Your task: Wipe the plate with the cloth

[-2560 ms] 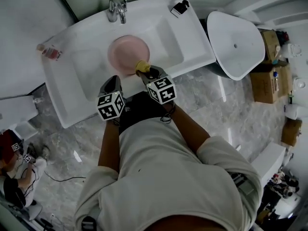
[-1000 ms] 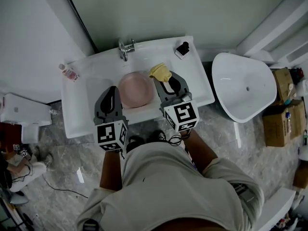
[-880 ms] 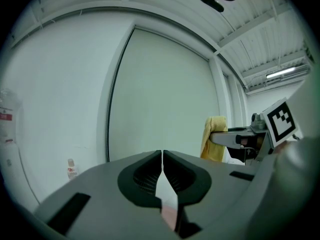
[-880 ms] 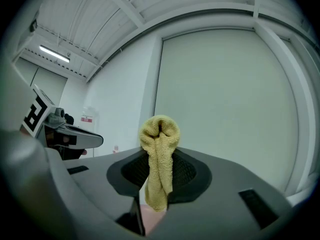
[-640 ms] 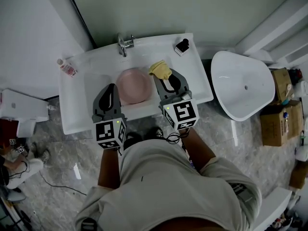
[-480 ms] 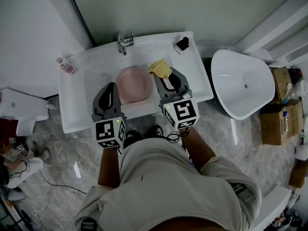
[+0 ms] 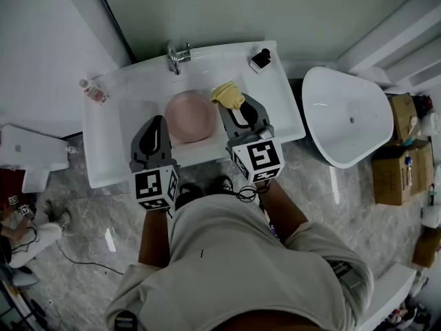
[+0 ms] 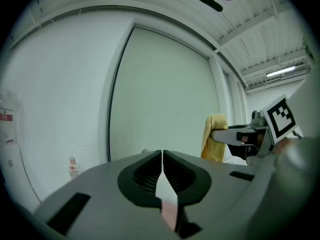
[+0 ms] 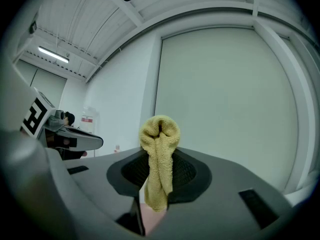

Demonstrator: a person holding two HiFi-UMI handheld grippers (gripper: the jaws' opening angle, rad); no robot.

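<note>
White sink (image 7: 275, 119), upper centre of head view, with pink plate (image 7: 189, 116) lying flat inside: judged rigid, smooth, breakable, best steadied at the rim. Right tongs (image 7: 238, 109), levelled toward wall just right of plate, clamped on yellow cloth (image 7: 227, 94): soft, light, pinched mid-fold. Left tongs (image 7: 156, 123), lower left of plate, closed on nothing.

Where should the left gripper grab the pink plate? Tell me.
Probably the left rim of the pink plate, nearest the left gripper, coming from above: it lies flat in the sink, so only its edge fits between the fingers.
</note>
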